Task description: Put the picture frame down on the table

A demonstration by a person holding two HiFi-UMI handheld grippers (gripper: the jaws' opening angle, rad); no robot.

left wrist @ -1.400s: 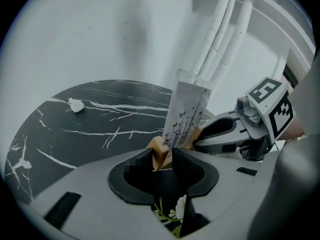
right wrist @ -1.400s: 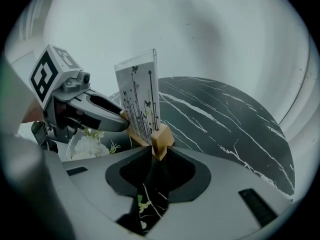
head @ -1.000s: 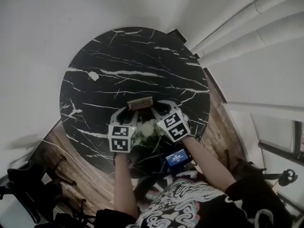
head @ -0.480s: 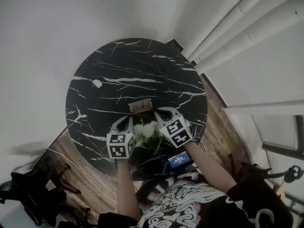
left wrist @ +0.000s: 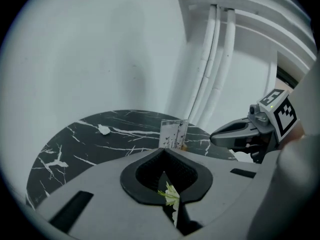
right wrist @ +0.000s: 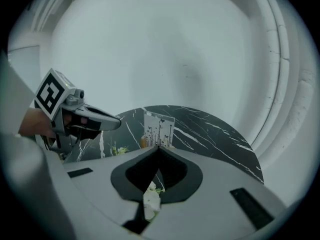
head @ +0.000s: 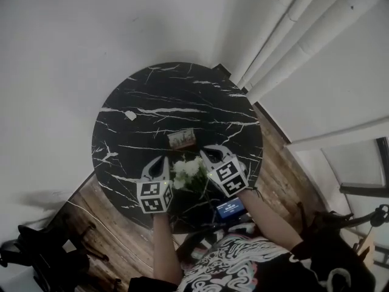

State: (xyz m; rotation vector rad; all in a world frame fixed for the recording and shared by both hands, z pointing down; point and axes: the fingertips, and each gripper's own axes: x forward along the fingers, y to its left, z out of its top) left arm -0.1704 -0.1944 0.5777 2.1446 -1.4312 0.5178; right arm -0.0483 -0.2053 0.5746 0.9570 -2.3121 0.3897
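The small picture frame (head: 182, 139) stands upright on the round black marble table (head: 146, 102), free of both grippers. It also shows ahead in the left gripper view (left wrist: 173, 134) and the right gripper view (right wrist: 159, 129). My left gripper (head: 163, 162) hangs nearer me than the frame; its jaws have just been closing, nothing is between them, and they are shut (left wrist: 162, 150). My right gripper (head: 208, 153) is level with it on the right, also shut and empty (right wrist: 159, 148). White flowers (head: 187, 168) lie between and below the two grippers.
A white scrap (head: 129, 115) lies on the table's left part. A device with a blue screen (head: 230, 207) sits at the table's near edge. White pipes (head: 285, 29) run along the wall at the right. Wooden floor (head: 115, 224) surrounds the table.
Both grippers have drawn back from the picture frame toward me and risen. The jaws that stood spread round the frame have shut. The frame stays standing on the table.
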